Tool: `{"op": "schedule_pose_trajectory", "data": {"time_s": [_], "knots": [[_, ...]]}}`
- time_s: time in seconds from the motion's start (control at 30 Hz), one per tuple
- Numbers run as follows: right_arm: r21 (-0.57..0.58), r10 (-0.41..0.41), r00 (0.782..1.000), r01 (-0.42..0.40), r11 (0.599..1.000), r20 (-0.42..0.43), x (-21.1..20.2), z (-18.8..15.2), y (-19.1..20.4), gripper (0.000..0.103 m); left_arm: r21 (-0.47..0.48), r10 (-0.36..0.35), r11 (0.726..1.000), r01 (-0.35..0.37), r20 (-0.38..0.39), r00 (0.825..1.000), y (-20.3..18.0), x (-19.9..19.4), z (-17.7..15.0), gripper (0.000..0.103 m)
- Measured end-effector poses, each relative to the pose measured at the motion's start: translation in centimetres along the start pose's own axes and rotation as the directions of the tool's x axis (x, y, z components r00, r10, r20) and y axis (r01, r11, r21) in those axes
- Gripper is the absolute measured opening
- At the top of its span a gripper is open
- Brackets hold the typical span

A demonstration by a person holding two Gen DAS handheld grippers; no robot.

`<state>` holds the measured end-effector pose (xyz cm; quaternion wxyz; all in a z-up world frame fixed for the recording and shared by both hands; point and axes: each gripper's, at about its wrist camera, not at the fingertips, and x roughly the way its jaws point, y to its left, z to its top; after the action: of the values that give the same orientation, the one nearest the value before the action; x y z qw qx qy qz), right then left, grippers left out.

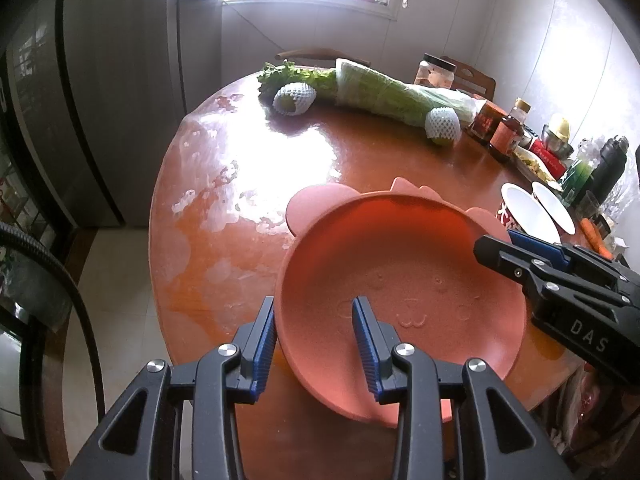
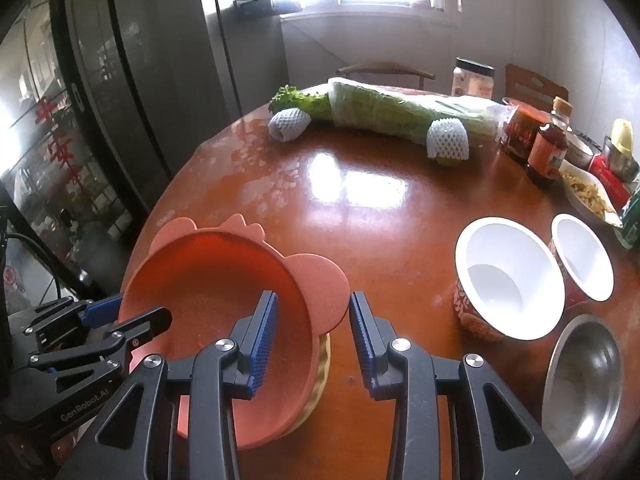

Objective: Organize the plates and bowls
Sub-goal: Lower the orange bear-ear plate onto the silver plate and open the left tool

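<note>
A dark glass-fronted cabinet (image 2: pixel 60 160) is seen at the far left, beside the round brown table (image 2: pixel 380 208).

The left gripper (image 1: pixel 315 320) is held at the near left rim of the plate (image 1: pixel 400 248). Its jaws are spread, with the rim between them: one finger lies outside the wall and the other over the inside, with a gap left at the inner pad. The pink, eared plate is found at the near left edge of the table, on top of a stack; a second pink eared plate (image 2: pixel 324 284) and a yellow ribbed piece (image 2: pixel 322 364) are seen beneath it.

The right gripper (image 2: pixel 312 312) is set at the plate's opposite rim. Its jaws are likewise spread, one finger over the inside and one over the table, and nothing is pinched.

Across the far side, a wrapped bundle of greens (image 2: pixel 400 116) is laid, with a net-wrapped fruit (image 2: pixel 289 124) at its left end and another (image 2: pixel 447 138) near its right. Further right, a jar (image 2: pixel 472 76) and sauce bottles (image 2: pixel 548 152) are crowded together.

At the right, two white-lined bowls (image 2: pixel 504 276) (image 2: pixel 582 260) are stood side by side, well apart from the plate, and a steel bowl (image 2: pixel 584 392) is placed just in front of them.
</note>
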<state>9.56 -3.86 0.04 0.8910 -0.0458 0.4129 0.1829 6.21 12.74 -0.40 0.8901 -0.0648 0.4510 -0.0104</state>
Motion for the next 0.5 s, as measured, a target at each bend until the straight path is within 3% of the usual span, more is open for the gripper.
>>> {"op": "schedule_pose_trajectory", "data": {"time_s": [0.5], "knots": [[0.008,0.001,1.0,-0.001,1.0,-0.024,1.2,-0.4,-0.1,0.039,-0.015,-0.022,1.0,0.022,-0.005,1.0,0.6,0.7,-0.3,0.038]]}}
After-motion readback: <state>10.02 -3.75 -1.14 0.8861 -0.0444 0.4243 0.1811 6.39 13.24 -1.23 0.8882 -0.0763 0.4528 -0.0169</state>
